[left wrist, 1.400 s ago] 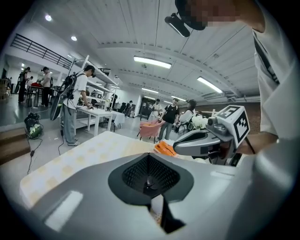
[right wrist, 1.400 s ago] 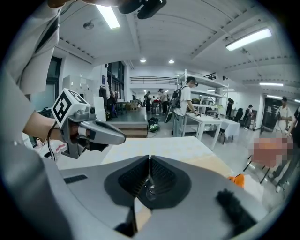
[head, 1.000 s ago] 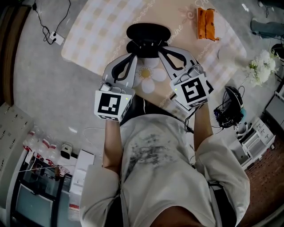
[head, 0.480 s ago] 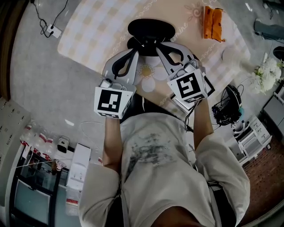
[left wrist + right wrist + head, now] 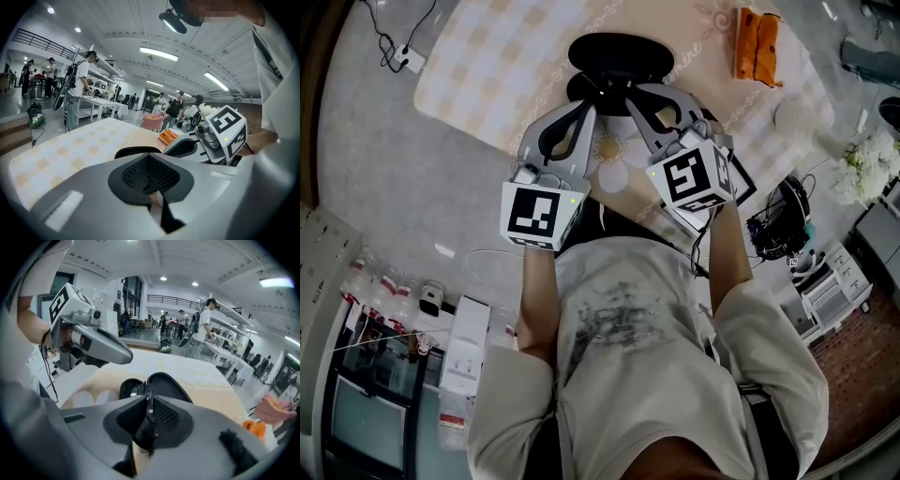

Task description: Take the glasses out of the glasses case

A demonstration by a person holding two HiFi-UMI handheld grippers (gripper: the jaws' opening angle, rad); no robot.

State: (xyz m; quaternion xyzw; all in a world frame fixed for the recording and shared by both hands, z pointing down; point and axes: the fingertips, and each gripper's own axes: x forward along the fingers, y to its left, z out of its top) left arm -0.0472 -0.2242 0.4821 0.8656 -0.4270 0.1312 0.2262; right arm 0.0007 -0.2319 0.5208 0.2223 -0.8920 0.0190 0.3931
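Observation:
The black glasses case (image 5: 617,54) lies open on the table, its lid (image 5: 168,386) tipped back and its base (image 5: 129,389) nearer to me. Dark glasses lie in the base. My right gripper (image 5: 635,99) reaches to the case from the right, shut on a dark part of the glasses (image 5: 147,423) that runs between its pads. From the left, my left gripper (image 5: 588,107) comes to the case's near edge (image 5: 138,151) with its jaws shut; nothing shows between the pads, and whether they pinch the rim is hidden.
The table has a checked cloth (image 5: 487,66) with a white daisy print (image 5: 614,155). An orange object (image 5: 757,44) lies at the far right, with a white round thing (image 5: 792,114) nearer. White flowers (image 5: 867,155) stand off the table's right, and a power strip (image 5: 398,58) lies on the floor.
The right gripper has shifted slightly left and turned a little. Both grippers have stayed at the open case. The view has drifted slightly.

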